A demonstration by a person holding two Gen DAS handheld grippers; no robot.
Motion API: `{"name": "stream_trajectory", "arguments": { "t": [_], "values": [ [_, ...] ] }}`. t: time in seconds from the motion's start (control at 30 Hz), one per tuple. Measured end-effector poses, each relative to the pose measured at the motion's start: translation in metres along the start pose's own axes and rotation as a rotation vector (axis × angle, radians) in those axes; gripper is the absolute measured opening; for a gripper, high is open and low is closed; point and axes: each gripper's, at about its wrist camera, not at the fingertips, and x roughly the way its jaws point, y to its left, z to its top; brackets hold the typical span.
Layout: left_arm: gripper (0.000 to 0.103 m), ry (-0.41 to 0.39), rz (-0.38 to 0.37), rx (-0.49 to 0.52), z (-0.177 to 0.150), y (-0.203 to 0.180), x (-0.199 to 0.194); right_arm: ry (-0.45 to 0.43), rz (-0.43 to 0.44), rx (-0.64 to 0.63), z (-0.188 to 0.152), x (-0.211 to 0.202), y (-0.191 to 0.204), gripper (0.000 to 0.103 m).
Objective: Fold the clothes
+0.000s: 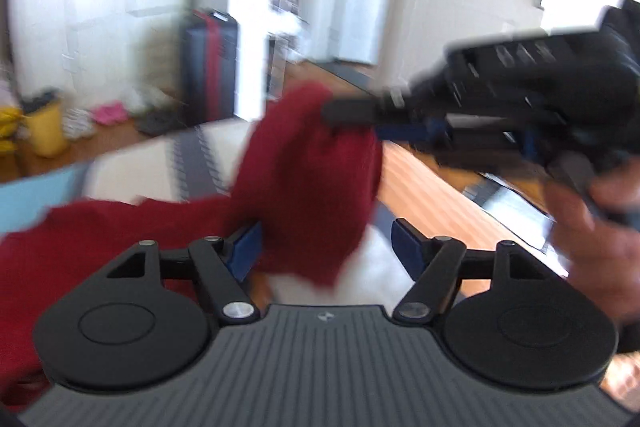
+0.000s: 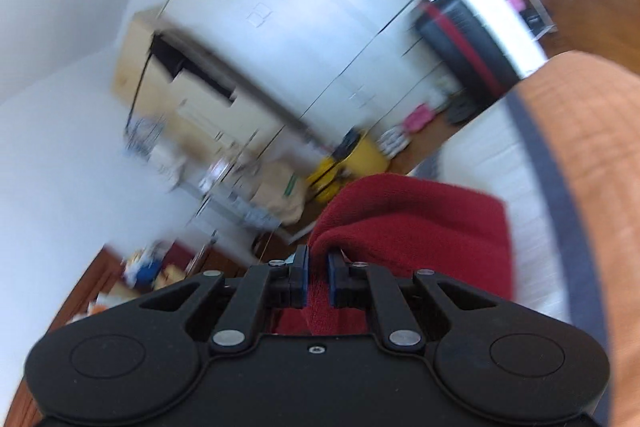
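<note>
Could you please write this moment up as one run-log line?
task: fold clothes | right gripper: shut on dark red knit garment, lifted | left gripper: open, garment hanging between fingers, not pinched

Your red garment (image 2: 424, 223) is a soft, matt cloth with a fuzzy, slightly rough nap that shows most along its folded edge. The right gripper (image 2: 318, 281) you pinch it with is matt black plastic, faintly grainy, with bright smooth metal pivot pins and blue pads that look rubbery. Your left gripper (image 1: 326, 247) has the same matt black arms and shiny pins, and its near body is grey plastic moulded in fine ridges. The wooden floor (image 1: 432, 183) on the right looks smooth with a slight sheen. Far left, the yellow bin (image 1: 46, 131) looks like smooth plastic, though blur hides detail.
</note>
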Motion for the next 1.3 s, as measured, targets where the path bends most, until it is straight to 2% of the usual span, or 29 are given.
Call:
{"name": "stream_trajectory", "arguments": {
  "t": [0.03, 0.07, 0.1, 0.13, 0.2, 0.27, 0.3, 0.37, 0.4, 0.43, 0.5, 0.57, 0.63, 0.7, 0.77, 0.8, 0.9, 1.0, 1.03, 1.1, 1.13, 1.17, 1.23, 1.27, 1.3],
  "values": [
    [0.066, -0.028, 0.032, -0.030, 0.001, 0.009, -0.006, 0.018, 0.009, -0.014, -0.006, 0.006, 0.006, 0.012],
    [0.048, -0.037, 0.044, -0.056, 0.002, 0.018, -0.011, 0.031, 0.012, -0.026, -0.014, 0.012, 0.011, 0.012],
    [0.016, -0.017, 0.028, -0.077, 0.003, 0.028, -0.015, 0.039, 0.017, -0.041, -0.021, 0.018, 0.016, 0.011],
    [0.009, 0.005, 0.021, -0.094, 0.003, 0.037, -0.018, 0.043, 0.027, -0.060, -0.028, 0.026, 0.020, 0.011],
    [0.009, 0.025, 0.076, -0.079, -0.001, 0.048, -0.026, 0.076, 0.050, -0.079, -0.036, 0.036, 0.027, 0.012],
    [0.009, -0.003, 0.170, 0.006, -0.009, 0.053, -0.042, 0.122, 0.075, -0.086, -0.040, 0.041, 0.035, 0.019],
    [0.009, -0.018, 0.219, 0.048, -0.012, 0.056, -0.050, 0.147, 0.084, -0.094, -0.041, 0.042, 0.040, 0.019],
    [0.009, -0.047, 0.313, 0.112, -0.015, 0.069, -0.068, 0.146, 0.075, -0.141, -0.041, 0.035, 0.051, 0.021],
    [0.009, -0.054, 0.335, 0.095, -0.014, 0.081, -0.075, 0.134, 0.063, -0.158, -0.041, 0.030, 0.055, 0.034],
    [0.009, -0.059, 0.352, 0.059, -0.014, 0.096, -0.084, 0.122, 0.041, -0.159, -0.039, 0.026, 0.054, 0.048],
    [0.009, -0.072, 0.391, -0.005, -0.013, 0.125, -0.101, 0.125, -0.064, -0.241, -0.040, 0.028, 0.051, 0.052],
    [0.009, -0.109, 0.452, 0.008, -0.014, 0.143, -0.117, 0.156, -0.235, -0.398, -0.051, 0.040, 0.049, 0.052],
    [0.010, -0.162, 0.480, 0.026, -0.019, 0.157, -0.134, 0.237, -0.390, -0.484, -0.068, 0.068, 0.035, 0.051],
    [0.010, -0.202, 0.502, 0.032, -0.034, 0.165, -0.145, 0.323, -0.466, -0.491, -0.082, 0.091, 0.018, 0.050],
    [0.010, -0.223, 0.533, 0.043, -0.055, 0.172, -0.153, 0.342, -0.474, -0.501, -0.090, 0.101, 0.015, 0.049],
    [0.011, -0.205, 0.553, 0.059, -0.070, 0.176, -0.152, 0.339, -0.466, -0.509, -0.092, 0.104, 0.016, 0.049],
    [0.011, -0.066, 0.604, 0.065, -0.101, 0.194, -0.135, 0.297, -0.416, -0.524, -0.089, 0.104, 0.028, 0.049],
    [0.011, -0.007, 0.632, -0.009, -0.103, 0.216, -0.120, 0.261, -0.455, -0.594, -0.096, 0.107, 0.038, 0.049],
    [0.011, -0.007, 0.634, -0.032, -0.101, 0.222, -0.119, 0.259, -0.473, -0.637, -0.099, 0.111, 0.038, 0.049],
    [0.011, -0.077, 0.632, -0.059, -0.092, 0.229, -0.128, 0.239, -0.510, -0.705, -0.103, 0.115, 0.036, 0.048],
    [0.011, -0.138, 0.671, -0.028, -0.089, 0.227, -0.135, 0.229, -0.515, -0.718, -0.104, 0.117, 0.037, 0.029],
    [0.014, -0.201, 0.742, 0.032, -0.089, 0.220, -0.143, 0.223, -0.513, -0.732, -0.104, 0.117, 0.036, 0.014],
    [0.023, -0.254, 0.861, 0.144, -0.089, 0.212, -0.150, 0.222, -0.525, -0.747, -0.103, 0.119, 0.036, 0.013],
    [0.027, -0.235, 0.890, 0.163, -0.089, 0.212, -0.152, 0.225, -0.536, -0.751, -0.103, 0.119, 0.036, 0.013],
    [0.028, -0.164, 0.881, 0.130, -0.089, 0.218, -0.153, 0.228, -0.546, -0.755, -0.102, 0.120, 0.036, 0.013]
  ]
}}
